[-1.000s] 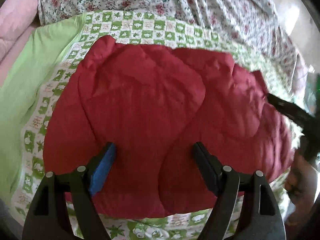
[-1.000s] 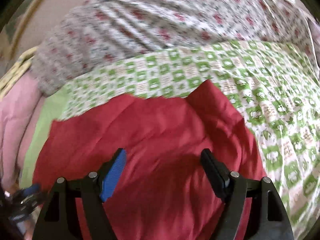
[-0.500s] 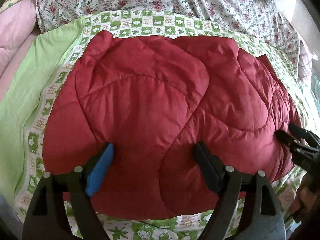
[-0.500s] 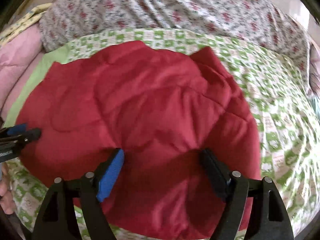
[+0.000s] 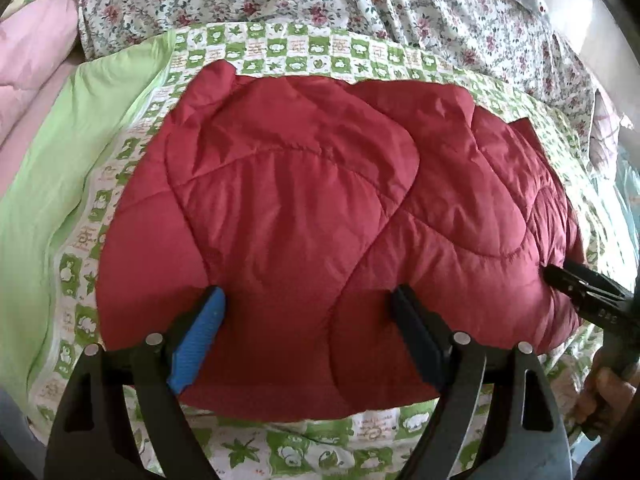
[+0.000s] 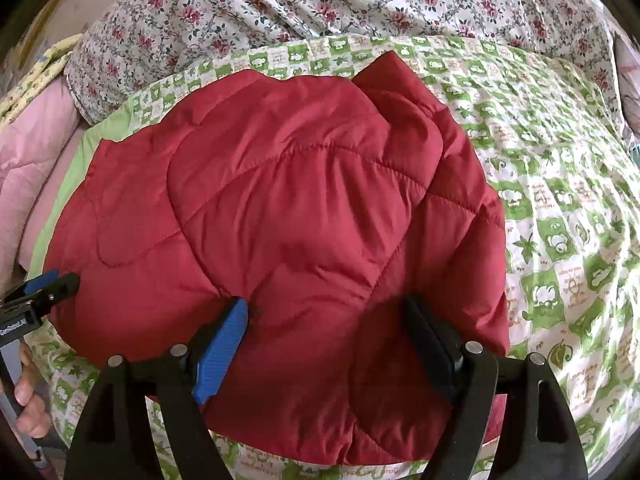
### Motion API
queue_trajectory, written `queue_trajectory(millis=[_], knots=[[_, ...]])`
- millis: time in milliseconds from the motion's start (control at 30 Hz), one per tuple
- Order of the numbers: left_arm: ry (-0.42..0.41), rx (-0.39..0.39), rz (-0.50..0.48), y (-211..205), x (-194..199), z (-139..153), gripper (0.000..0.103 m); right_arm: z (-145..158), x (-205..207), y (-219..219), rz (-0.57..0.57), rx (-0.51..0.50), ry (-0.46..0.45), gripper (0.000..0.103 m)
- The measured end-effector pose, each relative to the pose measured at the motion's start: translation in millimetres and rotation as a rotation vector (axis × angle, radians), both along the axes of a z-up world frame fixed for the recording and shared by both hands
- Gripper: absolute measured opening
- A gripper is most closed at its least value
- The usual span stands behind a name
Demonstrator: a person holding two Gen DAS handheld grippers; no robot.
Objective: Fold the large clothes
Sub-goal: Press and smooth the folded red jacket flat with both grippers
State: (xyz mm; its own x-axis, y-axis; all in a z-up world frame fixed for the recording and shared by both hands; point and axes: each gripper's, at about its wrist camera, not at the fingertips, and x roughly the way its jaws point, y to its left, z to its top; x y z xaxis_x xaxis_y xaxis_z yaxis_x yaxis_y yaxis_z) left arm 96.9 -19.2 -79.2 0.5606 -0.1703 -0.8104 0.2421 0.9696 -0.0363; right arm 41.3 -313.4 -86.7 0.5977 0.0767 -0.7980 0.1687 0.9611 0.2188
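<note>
Red quilted jacket [image 5: 320,216], folded, on green-patterned bedsheet [image 5: 320,448]; left gripper [image 5: 308,312] and right gripper [image 6: 326,316] over its near edge, jaws wide apart, holding nothing

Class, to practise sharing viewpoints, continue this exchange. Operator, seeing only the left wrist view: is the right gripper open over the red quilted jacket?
Observer: Yes. The right wrist view shows the right gripper open, its fingers wide apart over the red quilted jacket.
Operator: Where does my left gripper show from there?
Observer: The left gripper has its tips at the jacket's left edge.
Operator: What lies right of the jacket?
Observer: Wrinkled green patterned sheet spreads out there.
</note>
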Motion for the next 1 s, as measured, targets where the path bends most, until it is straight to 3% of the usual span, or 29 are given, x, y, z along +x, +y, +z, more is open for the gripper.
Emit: queue_trajectory(millis=[133,267,400,467,600,700,833,1000], knots=[[-0.029,-0.032,0.049,18.3,5.3,5.5,0.085,0.1,-2.6,-1.9,-0.003,0.017,0.002,0.081],[0.003,-0.039,0.051,25.5,18.4,-9.2,0.086,-0.1,-3.5,-4.5,-0.004,0.029,0.003,0.081],[0.001,0.004,0.039,18.0,20.9,-15.6,0.088,1.5,-4.5,-7.0,-0.019,0.045,0.003,0.081],[-0.004,-0.015,0.041,19.4,21.1,-11.2,0.088,11.6,-6.9,-4.3,-0.017,0.032,-0.019,0.081],[0.001,-0.020,0.039,18.2,23.6,-7.2,0.088,46.6,-7.2,10.0,0.024,0.022,-0.146,0.082],[0.003,-0.038,0.041,14.1,29.0,-2.3,0.088,54.8,16.1,28.4,0.100,0.000,-0.149,0.082],[0.001,-0.039,0.023,0.4,43.5,2.2,0.088,37.5,59.0,41.3,0.136,-0.060,-0.075,0.082],[0.008,0.044,0.012,-22.6,73.3,-11.3,0.089,11.6,90.3,18.1,0.053,-0.070,-0.041,0.082]])
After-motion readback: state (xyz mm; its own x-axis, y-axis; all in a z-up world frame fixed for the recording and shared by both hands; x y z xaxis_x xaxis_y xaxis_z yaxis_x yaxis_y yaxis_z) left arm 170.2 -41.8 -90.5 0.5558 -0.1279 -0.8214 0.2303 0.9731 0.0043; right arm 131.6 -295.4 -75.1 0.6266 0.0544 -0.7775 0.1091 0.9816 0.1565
